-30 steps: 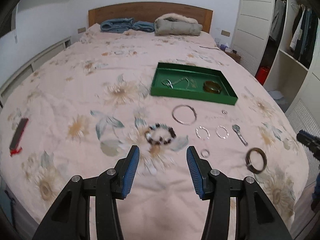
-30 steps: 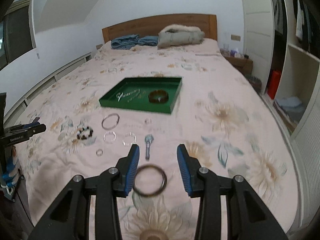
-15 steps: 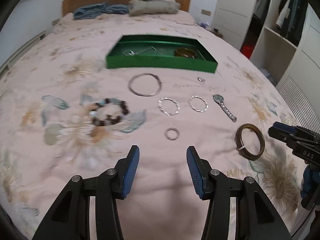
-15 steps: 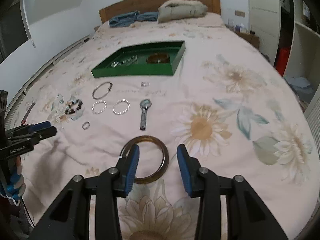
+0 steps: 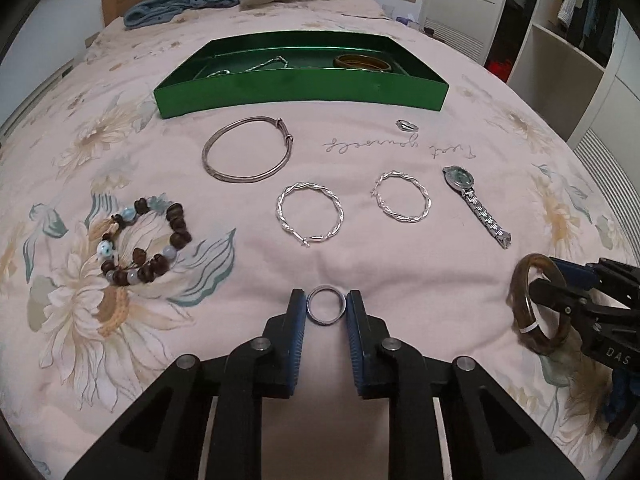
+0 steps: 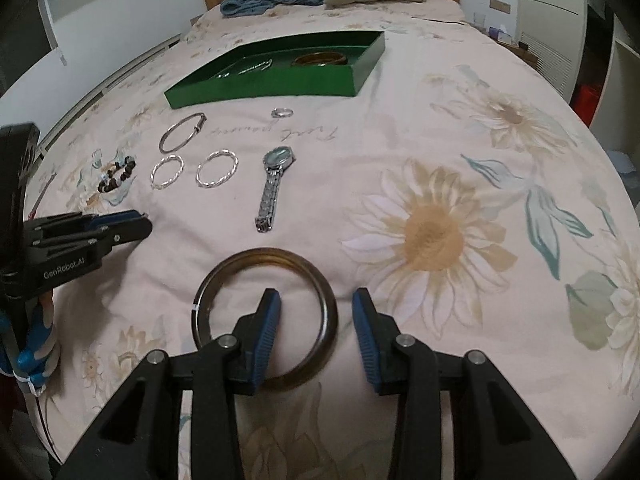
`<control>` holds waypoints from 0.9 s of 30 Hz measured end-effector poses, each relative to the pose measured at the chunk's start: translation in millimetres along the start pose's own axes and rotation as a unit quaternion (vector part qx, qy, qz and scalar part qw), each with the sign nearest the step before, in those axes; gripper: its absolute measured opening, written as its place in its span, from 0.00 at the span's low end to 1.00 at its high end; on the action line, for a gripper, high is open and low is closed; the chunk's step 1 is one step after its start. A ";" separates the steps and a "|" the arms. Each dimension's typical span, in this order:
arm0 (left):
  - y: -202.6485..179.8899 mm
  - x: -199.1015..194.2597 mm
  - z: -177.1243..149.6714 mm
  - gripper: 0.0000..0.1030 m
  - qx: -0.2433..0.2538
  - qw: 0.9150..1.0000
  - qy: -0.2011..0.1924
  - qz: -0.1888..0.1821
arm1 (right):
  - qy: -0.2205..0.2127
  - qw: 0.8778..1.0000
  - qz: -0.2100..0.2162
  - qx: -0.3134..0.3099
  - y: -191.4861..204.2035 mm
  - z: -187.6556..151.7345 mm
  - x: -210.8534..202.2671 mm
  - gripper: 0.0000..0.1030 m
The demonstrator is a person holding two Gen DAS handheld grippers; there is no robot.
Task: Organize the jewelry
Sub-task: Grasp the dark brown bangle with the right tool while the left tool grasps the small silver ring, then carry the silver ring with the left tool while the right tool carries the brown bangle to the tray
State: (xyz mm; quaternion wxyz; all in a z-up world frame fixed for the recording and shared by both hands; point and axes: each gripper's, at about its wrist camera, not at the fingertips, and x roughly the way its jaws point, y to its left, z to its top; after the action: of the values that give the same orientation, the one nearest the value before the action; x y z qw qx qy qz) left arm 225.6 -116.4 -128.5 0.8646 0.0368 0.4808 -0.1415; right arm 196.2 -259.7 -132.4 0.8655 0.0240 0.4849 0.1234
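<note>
My left gripper [image 5: 326,309] has just been closing, and its blue pads now stand narrow on either side of a small silver ring [image 5: 326,310] lying on the floral bedspread [image 5: 400,264]; whether they press the ring yet, I cannot tell. My right gripper [image 6: 316,312] stands wider, one finger inside a dark brown bangle [image 6: 265,320] and the other outside, with that side of the rim between the pads but not pinched.

Just beyond the left jaws lie two twisted silver hoops [image 5: 310,214] [image 5: 402,197], side by side. A plain silver bangle [image 5: 248,155] lies past them, a beaded bracelet [image 5: 142,236] to the left and a watch [image 5: 476,204] to the right. A tiny ring [image 5: 406,125] sits near the green tray [image 5: 300,92], which stands farther up the bed.

The tray's near wall cuts off most of its contents: I make out a chain and a brownish bangle, nothing finer. Folded blankets at the headboard are blurred.
</note>
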 end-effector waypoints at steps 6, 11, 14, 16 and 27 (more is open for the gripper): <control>-3.1 -7.3 -4.0 0.19 0.010 1.000 -0.012 0.000 | -0.001 1.000 -0.004 -0.008 2.5 2.9 7.9 0.10; -2.8 -27.1 -4.7 0.19 0.011 1.000 -0.027 0.000 | -0.026 0.999 -0.017 -0.010 8.2 0.2 -5.6 0.09; -1.6 -44.9 -2.9 0.19 0.008 0.999 -0.043 -0.001 | -0.047 0.999 -0.020 -0.007 11.3 0.6 -22.8 0.09; 1.5 -59.6 0.2 0.19 0.004 0.998 -0.057 -0.003 | -0.063 0.998 -0.024 -0.007 13.7 3.2 -37.7 0.09; 19.9 -173.4 66.0 0.19 0.000 0.987 -0.160 0.005 | -0.179 0.983 -0.045 -0.011 37.2 68.6 -160.4 0.09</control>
State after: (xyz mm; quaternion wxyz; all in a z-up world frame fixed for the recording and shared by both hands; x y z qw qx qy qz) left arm 199.0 -74.3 51.3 0.9312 0.0162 0.3356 -0.1416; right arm 167.0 -256.3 43.6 0.9433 0.0143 0.3209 0.0838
